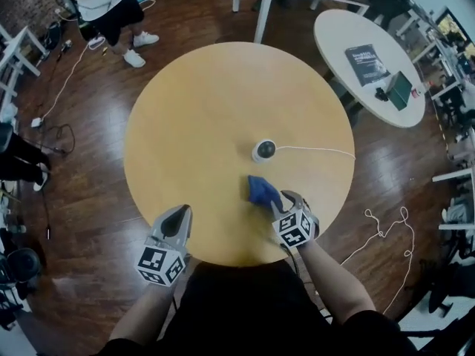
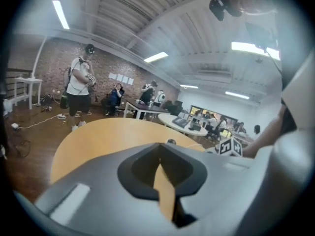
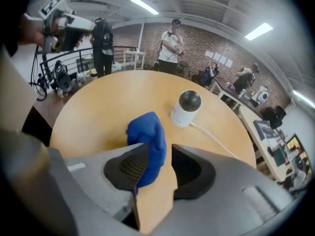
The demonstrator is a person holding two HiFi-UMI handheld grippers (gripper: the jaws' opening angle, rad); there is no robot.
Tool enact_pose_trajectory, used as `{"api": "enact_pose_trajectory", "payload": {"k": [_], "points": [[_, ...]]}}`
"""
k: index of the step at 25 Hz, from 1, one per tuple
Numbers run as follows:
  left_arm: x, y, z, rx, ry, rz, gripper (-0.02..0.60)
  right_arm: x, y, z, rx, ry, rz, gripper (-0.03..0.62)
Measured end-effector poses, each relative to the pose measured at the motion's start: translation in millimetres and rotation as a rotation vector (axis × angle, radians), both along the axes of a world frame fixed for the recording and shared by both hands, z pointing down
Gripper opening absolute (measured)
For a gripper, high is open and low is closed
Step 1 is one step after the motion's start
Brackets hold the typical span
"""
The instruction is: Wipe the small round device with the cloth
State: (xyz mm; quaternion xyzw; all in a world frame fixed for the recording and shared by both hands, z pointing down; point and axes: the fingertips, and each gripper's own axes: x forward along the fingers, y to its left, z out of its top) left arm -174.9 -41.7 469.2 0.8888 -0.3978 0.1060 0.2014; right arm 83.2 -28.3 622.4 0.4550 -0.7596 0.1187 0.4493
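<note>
small round device (image 1: 264,150): white, dark dome top, upright on table (image 1: 193,124) | cloth (image 1: 263,191): blue, bunched, near the device

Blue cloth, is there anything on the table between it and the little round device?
Nothing visible does. Only bare table lies between the blue cloth and the small round device. The device's white cable runs off sideways, clear of that path.

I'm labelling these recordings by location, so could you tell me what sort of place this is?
Probably a shared office or lab workspace, indoors: an exposed brick wall, a white round table with a book and gear on it, and strip lights on the ceiling.
</note>
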Motion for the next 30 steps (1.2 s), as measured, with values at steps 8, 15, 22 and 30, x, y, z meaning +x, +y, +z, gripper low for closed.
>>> {"api": "enact_pose_trajectory", "payload": {"k": [8, 15, 22, 30], "points": [[64.6, -32.0, -24.6, 0.16, 0.027, 0.15, 0.005, -26.0, 47.6, -107.7, 0.288, -0.282, 0.029, 0.01], [79.6, -44.1, -42.4, 0.224, 0.023, 0.168, 0.005, -35.2, 11.8, -219.8, 0.516, -0.375, -0.024, 0.002], [64.1, -33.8, -27.2, 0.143, 0.022, 0.093, 0.005, -16.4, -5.6, -189.2, 0.429, -0.615, 0.189, 0.002], [49.9, -24.1, -36.1, 0.134, -0.051, 0.01, 0.005, -22.0, -8.6, -171.7, 0.375, -0.68, 0.152, 0.002]]}}
